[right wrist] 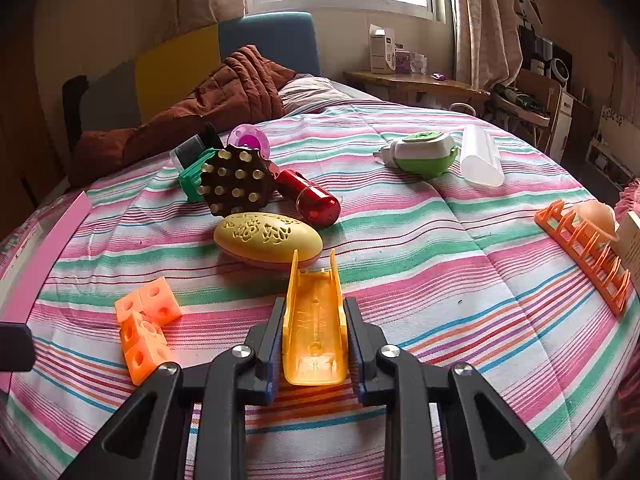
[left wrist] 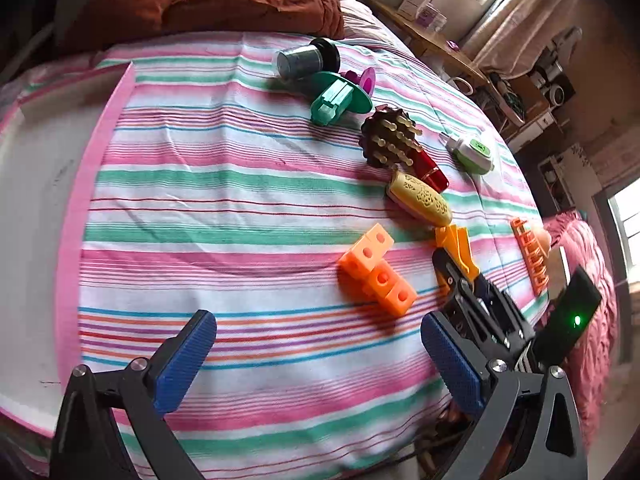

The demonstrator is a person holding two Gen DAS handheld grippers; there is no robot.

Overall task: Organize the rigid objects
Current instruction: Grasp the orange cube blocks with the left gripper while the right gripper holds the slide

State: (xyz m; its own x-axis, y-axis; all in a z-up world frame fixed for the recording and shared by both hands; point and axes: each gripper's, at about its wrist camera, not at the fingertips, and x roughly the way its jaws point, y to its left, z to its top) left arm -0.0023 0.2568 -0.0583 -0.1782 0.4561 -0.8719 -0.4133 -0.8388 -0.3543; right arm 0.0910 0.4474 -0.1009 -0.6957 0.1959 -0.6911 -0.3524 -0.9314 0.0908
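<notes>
My right gripper (right wrist: 315, 308) is shut on a yellow-orange plastic channel piece (right wrist: 314, 332), held just above the striped bedspread; it also shows in the left wrist view (left wrist: 456, 250). My left gripper (left wrist: 318, 332) is open and empty above the bedspread, with the orange cube block cluster (left wrist: 378, 270) just ahead of its right finger. In front of the right gripper lie a yellow oval case (right wrist: 268, 240), a brown studded massager with a red handle (right wrist: 240, 180) and the orange cubes (right wrist: 144, 324) to the left.
A green and white device (right wrist: 424, 152) and a clear cup (right wrist: 480, 156) lie far right. An orange rack (right wrist: 584, 256) sits at the bed's right edge. A teal piece (left wrist: 336, 100) and a grey jar (left wrist: 304, 60) lie far back. A pink-edged white box (left wrist: 48, 200) is left.
</notes>
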